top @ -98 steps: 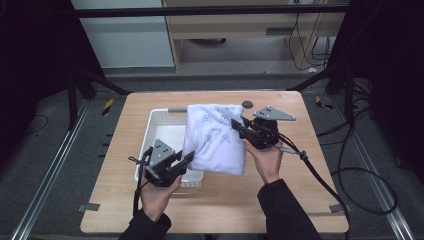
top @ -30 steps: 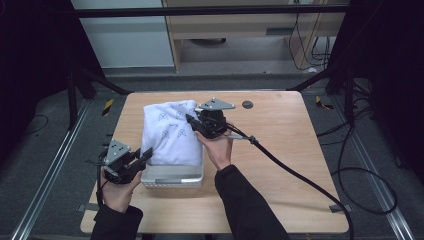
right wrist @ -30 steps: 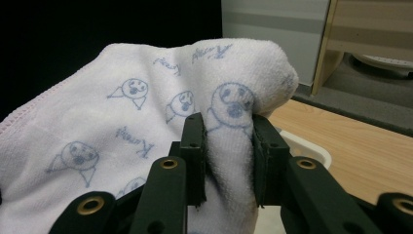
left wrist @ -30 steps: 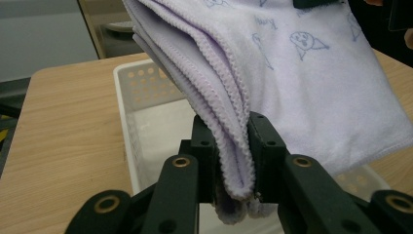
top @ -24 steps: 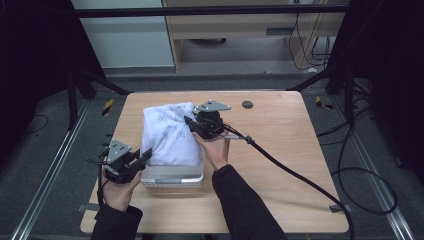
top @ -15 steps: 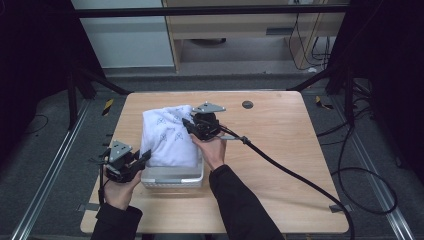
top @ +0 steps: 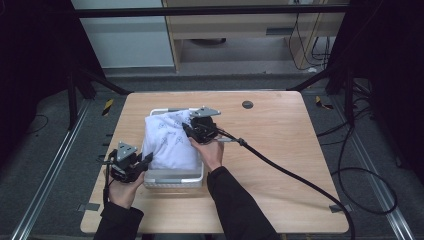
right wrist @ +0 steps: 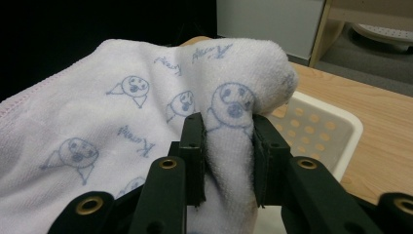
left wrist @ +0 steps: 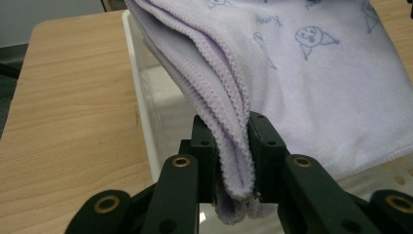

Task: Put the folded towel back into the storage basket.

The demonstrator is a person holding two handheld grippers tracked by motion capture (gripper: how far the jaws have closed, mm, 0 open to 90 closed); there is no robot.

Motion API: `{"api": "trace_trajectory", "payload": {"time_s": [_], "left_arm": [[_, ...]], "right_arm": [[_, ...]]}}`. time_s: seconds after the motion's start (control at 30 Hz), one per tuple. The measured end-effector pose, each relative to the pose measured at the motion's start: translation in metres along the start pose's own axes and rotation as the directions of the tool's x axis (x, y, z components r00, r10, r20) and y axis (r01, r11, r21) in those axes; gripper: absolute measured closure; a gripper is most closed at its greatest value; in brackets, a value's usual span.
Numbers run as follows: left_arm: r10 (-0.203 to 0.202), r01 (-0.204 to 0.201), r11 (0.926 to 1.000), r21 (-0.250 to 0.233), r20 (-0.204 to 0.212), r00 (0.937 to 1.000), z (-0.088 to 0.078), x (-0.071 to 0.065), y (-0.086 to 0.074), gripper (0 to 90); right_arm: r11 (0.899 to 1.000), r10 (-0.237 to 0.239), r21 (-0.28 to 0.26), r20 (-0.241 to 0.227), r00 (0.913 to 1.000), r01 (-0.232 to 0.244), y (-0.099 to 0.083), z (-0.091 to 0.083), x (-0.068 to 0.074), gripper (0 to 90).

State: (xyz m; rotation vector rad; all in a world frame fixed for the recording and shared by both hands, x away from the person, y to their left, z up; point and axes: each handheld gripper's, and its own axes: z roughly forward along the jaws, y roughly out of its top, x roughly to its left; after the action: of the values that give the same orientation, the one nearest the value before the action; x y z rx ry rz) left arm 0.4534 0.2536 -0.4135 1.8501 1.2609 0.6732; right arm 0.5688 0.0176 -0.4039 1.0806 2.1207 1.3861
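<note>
A folded pale lilac towel (top: 170,140) with blue cartoon prints hangs over a white perforated basket (top: 175,180) on the wooden table. My left gripper (top: 145,161) is shut on the towel's (left wrist: 292,63) stitched near edge, at the basket's left front corner; the folded layers are pinched between its jaws (left wrist: 235,161). My right gripper (top: 189,129) is shut on a bunched fold of the towel (right wrist: 97,126) at its right far side, above the basket (right wrist: 321,131); thick cloth sits between its jaws (right wrist: 229,161).
The table (top: 280,150) is open wood to the right of the basket, with a small black disc (top: 247,104) near its far edge. The right gripper's black cable (top: 300,180) runs across the table to the right. Dark floor and metal frame rails surround the table.
Both grippers carried the towel left over the basket. In the last second the right gripper edged a little further left and away; the left hand stayed at the basket's left front.
</note>
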Motion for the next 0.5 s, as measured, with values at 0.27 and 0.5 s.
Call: {"api": "trace_trajectory", "payload": {"time_s": [0.27,0.5], "left_arm": [[0.001,0.000,0.9996,0.027,-0.004,1.0000,0.008,-0.001,-0.004,74.3],[-0.002,0.002,0.9987,0.051,-0.007,1.0000,0.014,-0.001,-0.007,74.2]], "right_arm": [[1.000,0.005,0.019,0.010,0.9999,-0.005,-0.008,0.007,-0.002,70.4],[0.999,0.006,0.037,0.017,0.9998,-0.007,-0.015,0.013,-0.003,70.0]]}}
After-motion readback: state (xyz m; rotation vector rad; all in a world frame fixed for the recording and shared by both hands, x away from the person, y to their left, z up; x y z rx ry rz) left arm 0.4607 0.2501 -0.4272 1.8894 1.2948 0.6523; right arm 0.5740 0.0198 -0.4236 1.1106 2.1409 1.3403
